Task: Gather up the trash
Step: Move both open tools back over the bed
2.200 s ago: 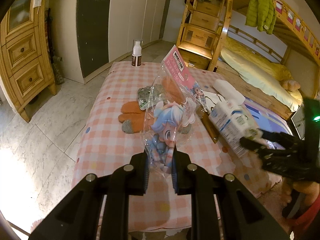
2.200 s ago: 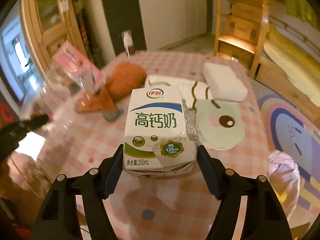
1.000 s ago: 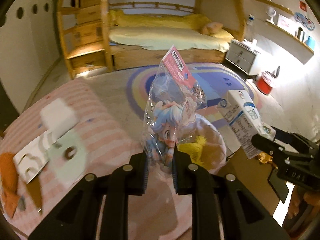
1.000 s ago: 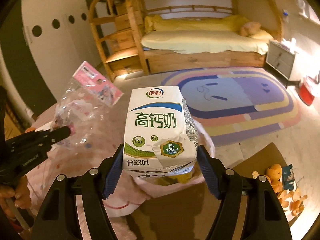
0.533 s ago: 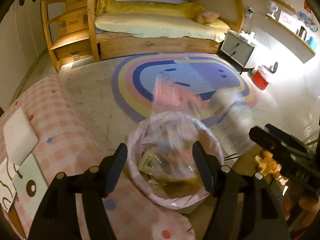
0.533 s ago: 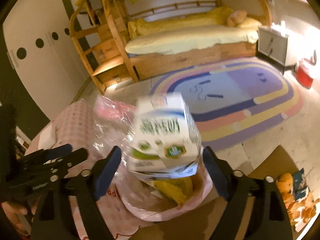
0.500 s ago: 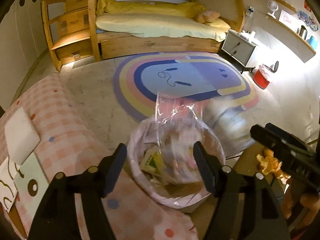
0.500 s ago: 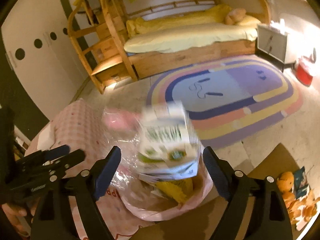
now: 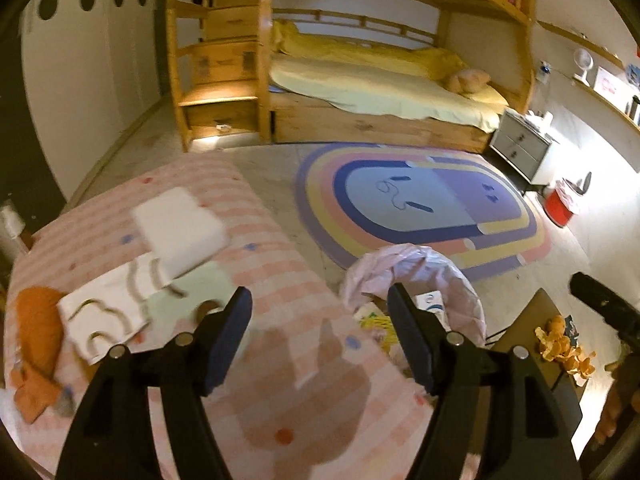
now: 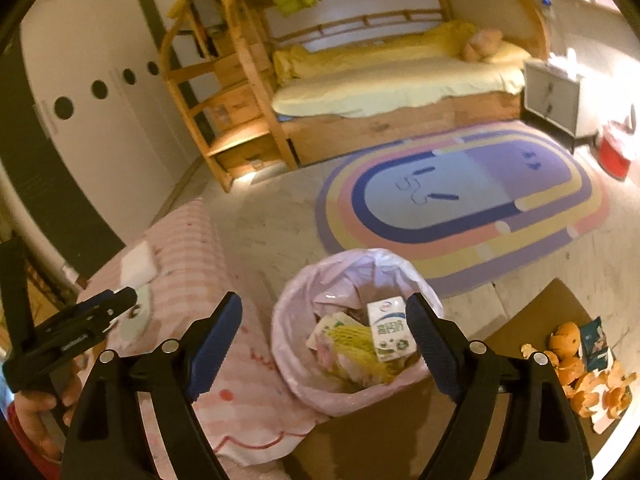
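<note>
A trash bin lined with a pink bag [image 10: 296,312] stands on the floor beside the table; it also shows in the left wrist view [image 9: 460,276]. The milk carton [image 10: 390,330] lies inside it on yellow netting and wrappers. My right gripper [image 10: 326,330] is open and empty, just above the bin. My left gripper [image 9: 320,320] is open and empty, over the table's edge next to the bin. It also shows at the left of the right wrist view [image 10: 120,300]. The figure bag is not clearly visible in the bin.
The pink checked table [image 9: 260,360] holds a white sponge block [image 9: 180,228], patterned cloths [image 9: 108,316] and an orange glove [image 9: 36,328]. Orange peels [image 10: 580,376] lie on a cardboard sheet [image 10: 532,320] right of the bin. A rainbow rug [image 10: 460,200] and a bunk bed [image 10: 400,80] lie beyond.
Both grippers opened and let go. The milk carton and the figure bag dropped into the bin. The left gripper has swung back left, over the table.
</note>
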